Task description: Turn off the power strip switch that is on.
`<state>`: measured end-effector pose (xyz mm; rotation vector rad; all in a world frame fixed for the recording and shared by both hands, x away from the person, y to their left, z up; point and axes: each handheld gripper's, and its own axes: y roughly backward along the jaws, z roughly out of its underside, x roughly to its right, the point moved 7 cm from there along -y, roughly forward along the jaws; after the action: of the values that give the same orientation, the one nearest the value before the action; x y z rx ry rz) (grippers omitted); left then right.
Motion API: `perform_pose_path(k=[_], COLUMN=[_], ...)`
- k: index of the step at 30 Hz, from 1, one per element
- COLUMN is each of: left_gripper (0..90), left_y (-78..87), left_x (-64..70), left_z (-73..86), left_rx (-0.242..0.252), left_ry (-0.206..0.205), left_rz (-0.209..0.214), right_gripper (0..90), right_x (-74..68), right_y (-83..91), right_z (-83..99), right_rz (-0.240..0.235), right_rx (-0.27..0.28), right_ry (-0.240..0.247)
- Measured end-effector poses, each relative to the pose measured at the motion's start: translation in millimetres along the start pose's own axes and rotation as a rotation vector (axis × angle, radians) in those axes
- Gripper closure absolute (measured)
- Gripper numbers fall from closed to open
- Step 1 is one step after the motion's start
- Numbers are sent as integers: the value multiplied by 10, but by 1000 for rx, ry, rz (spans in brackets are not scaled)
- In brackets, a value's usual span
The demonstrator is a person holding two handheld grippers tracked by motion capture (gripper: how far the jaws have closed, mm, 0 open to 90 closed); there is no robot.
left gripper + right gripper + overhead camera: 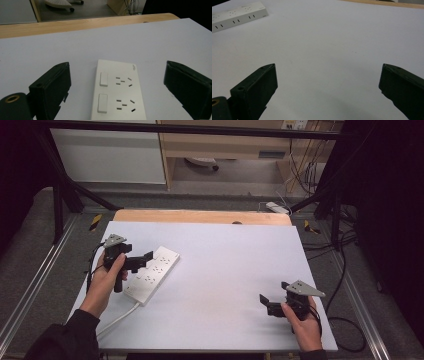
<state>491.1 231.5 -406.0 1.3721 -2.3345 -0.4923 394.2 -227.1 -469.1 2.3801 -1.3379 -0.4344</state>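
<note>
A white power strip (pixel 152 272) lies at an angle on the left of the white table top (pixel 225 265); its white cord (pixel 118 317) runs toward the front edge. My left gripper (pixel 143 261) hovers just over the strip's middle, open. In the left gripper view the strip (pixel 117 95), with two rocker switches and socket holes, lies between and below the wide-apart jaws of the left gripper (pixel 117 67). Near the front right my right gripper (pixel 266 303) stands open over bare table. The right gripper view has the open gripper (pixel 328 68) empty, the strip (pixel 237 15) far off at top left.
A bare wooden strip (pixel 200 216) edges the table's far side. Black frame bars (pixel 65 180) and cables (pixel 345 270) stand around the table, with a white block (pixel 277 207) on the floor behind. A person's hands (pixel 102 285) hold both grippers.
</note>
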Motion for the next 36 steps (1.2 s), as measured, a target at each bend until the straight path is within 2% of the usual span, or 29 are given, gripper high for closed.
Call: perform_pose_path(k=[9, 16, 36], left_gripper=[71, 70, 70], left_y=[234, 354, 699], left_x=[45, 74, -24], left_z=[-25, -34, 10], left_rx=[20, 27, 50], left_ry=[-8, -20, -10], left_rz=[9, 21, 12], right_gripper=[23, 23, 22], right_x=[-26, -27, -23], right_y=[7, 4, 1], right_z=[-13, -12, -8], right_rz=[-5, -7, -10], right_rx=[4, 2, 0], right_ry=[8, 6, 5])
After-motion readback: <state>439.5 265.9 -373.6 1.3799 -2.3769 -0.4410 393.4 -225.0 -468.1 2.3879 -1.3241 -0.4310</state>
